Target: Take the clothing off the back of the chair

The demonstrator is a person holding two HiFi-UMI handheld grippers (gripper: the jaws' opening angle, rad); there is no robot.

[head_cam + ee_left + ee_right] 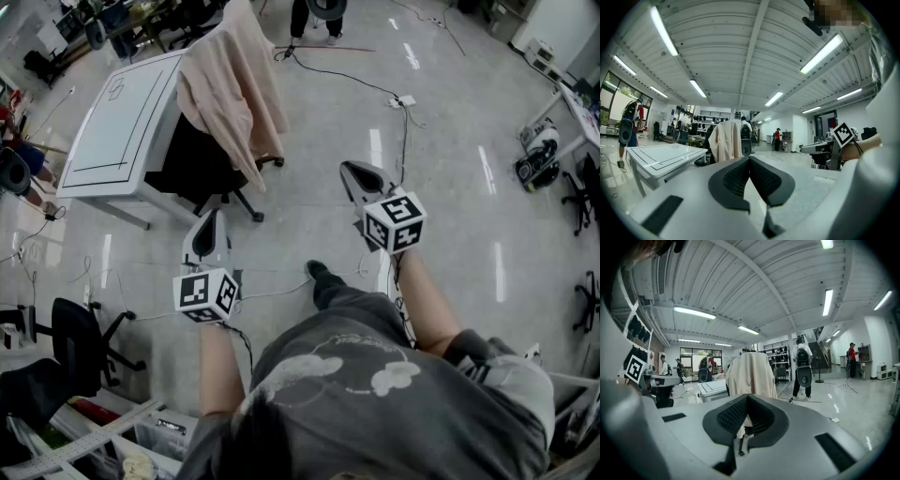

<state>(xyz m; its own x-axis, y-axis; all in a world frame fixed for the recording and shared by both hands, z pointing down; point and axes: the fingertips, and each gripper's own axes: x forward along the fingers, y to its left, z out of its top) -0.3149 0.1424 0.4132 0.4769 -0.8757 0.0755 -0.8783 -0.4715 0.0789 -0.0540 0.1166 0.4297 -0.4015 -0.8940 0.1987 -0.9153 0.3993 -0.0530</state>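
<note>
A beige garment [230,89] hangs over the back of a black office chair [202,164] beside a white table [122,122]. It also shows as the beige garment [724,140] in the left gripper view and straight ahead as the beige garment [750,373] in the right gripper view. My left gripper [212,225] is shut and empty, well short of the chair. The right gripper [354,173] is shut too, with nothing in it, to the right of the chair and apart from it. In their own views the left gripper [749,159] and right gripper [747,397] show jaws closed tip to tip.
Cables [375,89] run across the grey floor ahead. Another black chair [80,342] stands at lower left by cluttered shelving. A person with a backpack [804,366] stands beyond the chair. Equipment [539,155] sits at the right.
</note>
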